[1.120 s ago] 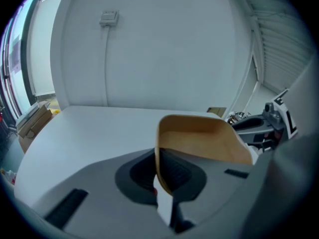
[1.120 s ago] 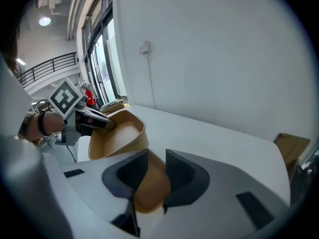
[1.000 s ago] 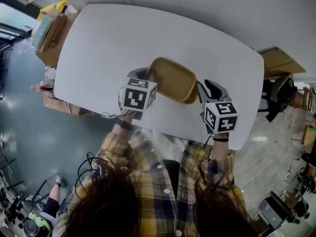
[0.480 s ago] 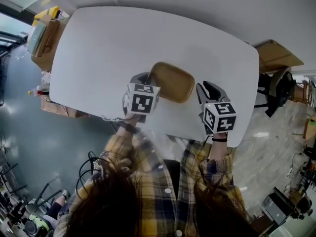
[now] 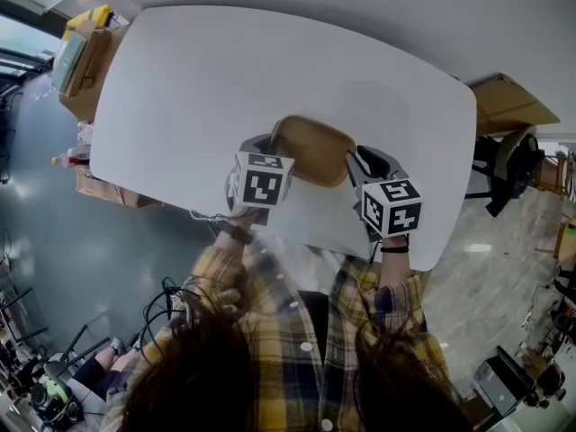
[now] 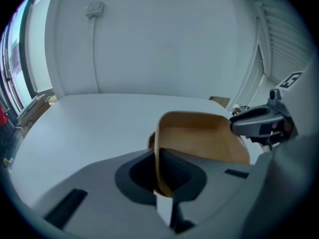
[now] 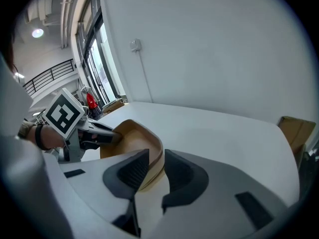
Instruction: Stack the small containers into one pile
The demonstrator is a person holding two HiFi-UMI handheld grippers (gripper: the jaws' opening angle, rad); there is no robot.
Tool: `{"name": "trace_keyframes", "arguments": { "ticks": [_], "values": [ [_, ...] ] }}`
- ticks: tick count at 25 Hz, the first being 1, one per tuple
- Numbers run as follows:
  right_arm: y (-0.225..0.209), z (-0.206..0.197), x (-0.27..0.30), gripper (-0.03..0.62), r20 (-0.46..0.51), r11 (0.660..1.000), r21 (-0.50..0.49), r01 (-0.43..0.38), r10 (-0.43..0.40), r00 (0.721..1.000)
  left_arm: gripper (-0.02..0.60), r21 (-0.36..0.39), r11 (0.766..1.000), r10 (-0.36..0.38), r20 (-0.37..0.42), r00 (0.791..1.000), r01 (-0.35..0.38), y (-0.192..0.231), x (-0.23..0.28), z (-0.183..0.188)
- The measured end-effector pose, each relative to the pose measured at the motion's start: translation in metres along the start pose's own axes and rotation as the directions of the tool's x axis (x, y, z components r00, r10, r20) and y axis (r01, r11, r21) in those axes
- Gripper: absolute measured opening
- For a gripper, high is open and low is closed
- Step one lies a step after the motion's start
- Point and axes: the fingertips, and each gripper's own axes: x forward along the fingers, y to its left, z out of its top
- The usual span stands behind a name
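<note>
Tray (image 5: 310,149) sits on the white surface (image 5: 225,70), with the left tool (image 5: 267,140) shut tight on its left wall, while the right tool (image 5: 354,163) has just been closing round its right wall, not squeezing yet.

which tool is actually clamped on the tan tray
The left tool: its jaws are pinched shut on the rim of the tray. The right tool has just been closing its jaws, with the opposite rim between them, but a gap shows.
</note>
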Motion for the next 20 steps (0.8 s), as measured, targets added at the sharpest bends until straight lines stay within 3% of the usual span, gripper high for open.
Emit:
{"name": "trace_keyframes", "arguments": {
  "ticks": [14,20],
  "values": [
    [0.005,0.006,0.020,0.098,-0.027,0.998,-0.016,-0.054,0.053,0.998,0.018,0.008,1.000,-0.008,-0.045,0.999,0.008,0.007,-0.001,-0.007],
    [0.004,-0.017,0.032,0.074,-0.113,0.997,-0.080,-0.018,0.009,0.994,0.020,0.048,0.999,0.003,-0.043,0.999,-0.001,0.007,0.000,-0.005]
  ]
}}
